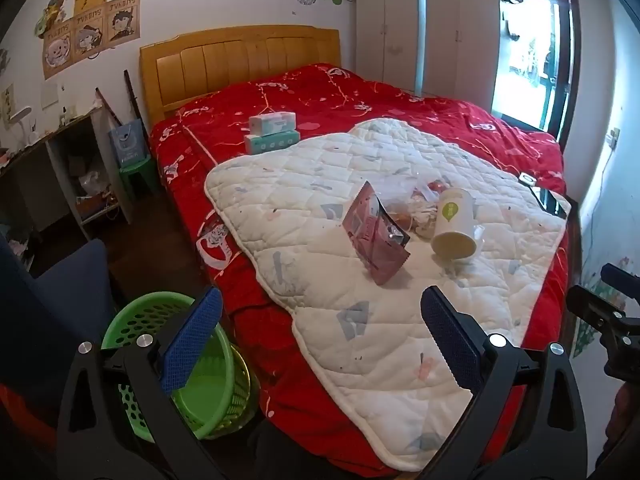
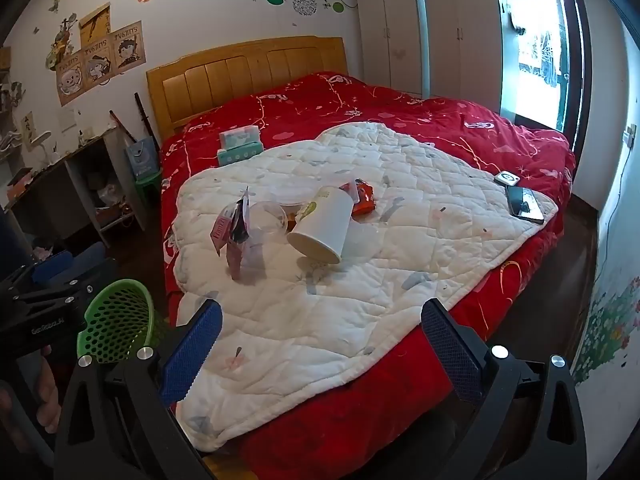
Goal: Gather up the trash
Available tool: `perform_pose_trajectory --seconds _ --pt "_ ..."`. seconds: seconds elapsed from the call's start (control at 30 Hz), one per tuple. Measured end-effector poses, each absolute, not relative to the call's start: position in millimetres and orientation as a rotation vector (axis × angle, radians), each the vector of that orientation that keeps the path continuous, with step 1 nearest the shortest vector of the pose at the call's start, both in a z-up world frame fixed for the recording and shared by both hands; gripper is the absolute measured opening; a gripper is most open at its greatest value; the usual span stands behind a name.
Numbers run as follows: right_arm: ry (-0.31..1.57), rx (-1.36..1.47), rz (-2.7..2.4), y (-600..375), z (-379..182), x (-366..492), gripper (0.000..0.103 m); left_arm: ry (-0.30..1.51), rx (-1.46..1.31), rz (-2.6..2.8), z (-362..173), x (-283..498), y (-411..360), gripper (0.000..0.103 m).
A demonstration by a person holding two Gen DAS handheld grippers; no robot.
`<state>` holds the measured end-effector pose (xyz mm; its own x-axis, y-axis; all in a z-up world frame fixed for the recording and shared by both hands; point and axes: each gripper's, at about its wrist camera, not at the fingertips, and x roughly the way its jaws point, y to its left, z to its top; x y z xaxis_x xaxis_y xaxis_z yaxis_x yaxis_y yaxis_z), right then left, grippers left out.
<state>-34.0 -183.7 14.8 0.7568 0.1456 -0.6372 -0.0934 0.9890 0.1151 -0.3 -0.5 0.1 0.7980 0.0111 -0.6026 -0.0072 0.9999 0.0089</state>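
Trash lies on a white quilted pad point(image 1: 360, 320) point(image 2: 400, 272) on the red bed. A tipped white paper cup point(image 1: 454, 224) point(image 2: 320, 226), a pink and black snack packet point(image 1: 374, 236) point(image 2: 236, 232), a clear plastic lid or bowl point(image 2: 268, 218), an orange wrapper point(image 2: 362, 198) and clear wrapping point(image 1: 416, 204) sit together. A green perforated basket point(image 1: 192, 364) point(image 2: 118, 320) stands on the floor at the bed's near left corner. My left gripper point(image 1: 320, 340) is open and empty, above the bed's near edge. My right gripper point(image 2: 320, 348) is open and empty, short of the trash.
Two tissue packs point(image 1: 272, 132) point(image 2: 240, 146) lie near the headboard. A phone point(image 2: 524, 204) point(image 1: 552, 200) and a small white device point(image 2: 507, 178) rest at the pad's right corner. A desk and shelf point(image 1: 68, 168) stand left, a wardrobe point(image 1: 424, 36) far back.
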Motion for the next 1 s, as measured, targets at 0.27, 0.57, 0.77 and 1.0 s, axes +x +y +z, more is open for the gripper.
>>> perform_pose_trajectory --seconds 0.27,0.57,0.77,1.0 --pt "0.697 0.08 0.131 -184.1 15.9 -34.0 0.097 0.648 0.002 0.017 3.8 1.5 -4.4 0.098" --pt "0.695 0.082 0.132 -183.7 15.6 -33.7 0.097 0.642 0.0 0.018 4.7 -0.1 -3.9 0.098" --pt "0.698 0.082 0.132 -186.3 19.1 -34.5 0.097 0.639 -0.001 0.018 2.4 -1.5 -1.7 0.098" --pt "0.698 0.083 0.131 -181.1 14.0 -32.3 0.097 0.642 -0.01 0.021 0.5 -0.9 0.4 0.098"
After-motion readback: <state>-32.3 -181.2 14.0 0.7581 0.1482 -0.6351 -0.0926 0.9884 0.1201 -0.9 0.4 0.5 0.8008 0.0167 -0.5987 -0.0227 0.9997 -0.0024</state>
